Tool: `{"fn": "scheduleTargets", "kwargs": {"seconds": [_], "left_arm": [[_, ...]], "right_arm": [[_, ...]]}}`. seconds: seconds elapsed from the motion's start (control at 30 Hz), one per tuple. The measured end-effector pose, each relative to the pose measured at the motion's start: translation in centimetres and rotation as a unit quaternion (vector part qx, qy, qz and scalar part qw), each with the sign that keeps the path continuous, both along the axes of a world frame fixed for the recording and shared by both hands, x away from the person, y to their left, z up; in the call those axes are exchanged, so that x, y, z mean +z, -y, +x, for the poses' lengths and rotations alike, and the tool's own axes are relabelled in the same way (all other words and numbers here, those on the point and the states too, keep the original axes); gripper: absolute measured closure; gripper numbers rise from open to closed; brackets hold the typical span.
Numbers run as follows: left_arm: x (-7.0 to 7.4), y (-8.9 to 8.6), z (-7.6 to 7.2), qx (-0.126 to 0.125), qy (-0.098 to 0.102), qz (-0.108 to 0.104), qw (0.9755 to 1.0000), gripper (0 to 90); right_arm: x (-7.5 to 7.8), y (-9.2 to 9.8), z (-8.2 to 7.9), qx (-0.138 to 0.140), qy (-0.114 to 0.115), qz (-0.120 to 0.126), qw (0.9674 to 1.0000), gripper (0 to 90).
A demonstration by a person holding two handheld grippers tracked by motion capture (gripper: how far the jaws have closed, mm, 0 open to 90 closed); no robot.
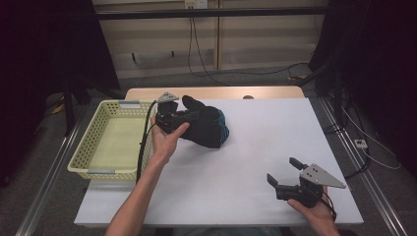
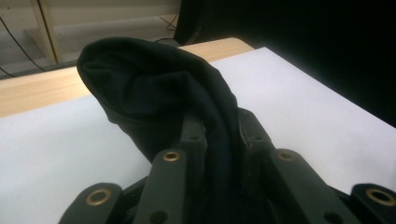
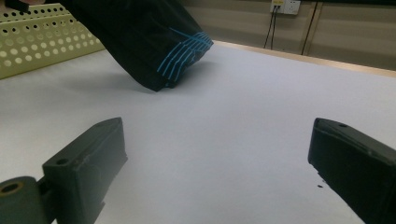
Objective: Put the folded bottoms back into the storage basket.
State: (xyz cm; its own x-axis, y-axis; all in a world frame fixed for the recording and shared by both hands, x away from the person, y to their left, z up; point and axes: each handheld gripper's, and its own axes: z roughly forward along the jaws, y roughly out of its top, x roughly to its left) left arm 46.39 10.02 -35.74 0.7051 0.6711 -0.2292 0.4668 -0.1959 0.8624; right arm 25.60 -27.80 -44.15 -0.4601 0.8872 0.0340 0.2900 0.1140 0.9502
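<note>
Left claw (image 1: 189, 118) is clamped on a black garment with blue stripes (image 1: 209, 129); in the left gripper view the dark cloth (image 2: 159, 93) is pinched between the two jaws and bulges up beyond them. The garment is held toward the far left part of the desk (image 1: 255, 162), just beside the basket's right wall. In the right gripper view its striped lower end (image 3: 180, 56) hangs down to the desk surface; whether it touches cannot be told.

The pale yellow perforated basket (image 1: 88, 147) stands at the left edge of the desk, with its near rim toward the near left corner.

Right claw (image 1: 284, 172) sits near the near right corner, held in the person's hand, with jaws spread wide and nothing between them. The right gripper view shows bare white surface between the two jaws.

Open room: the white surface between the garment and the right claw is unobstructed, as is the far right corner. A strip of bare wood (image 1: 221, 92) runs along the far edge.
</note>
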Motion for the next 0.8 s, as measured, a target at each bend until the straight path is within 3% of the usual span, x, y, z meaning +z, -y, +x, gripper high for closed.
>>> {"fn": "scheduleTargets", "kwargs": {"seconds": [0.3, 0.8], "left_arm": [[0.7, -0.6, -0.4, -0.005, 0.009, 0.001, 1.0, 76.0], [2.9, -1.2, -1.7, -0.012, 0.041, 0.015, 0.999, 76.0]], "right_arm": [[0.0, 0.0, 0.0, 0.001, 0.0, -0.001, 1.0, 4.0], [0.0, 0.0, -0.1, 0.001, 0.0, -0.001, 1.0, 4.0]]}}
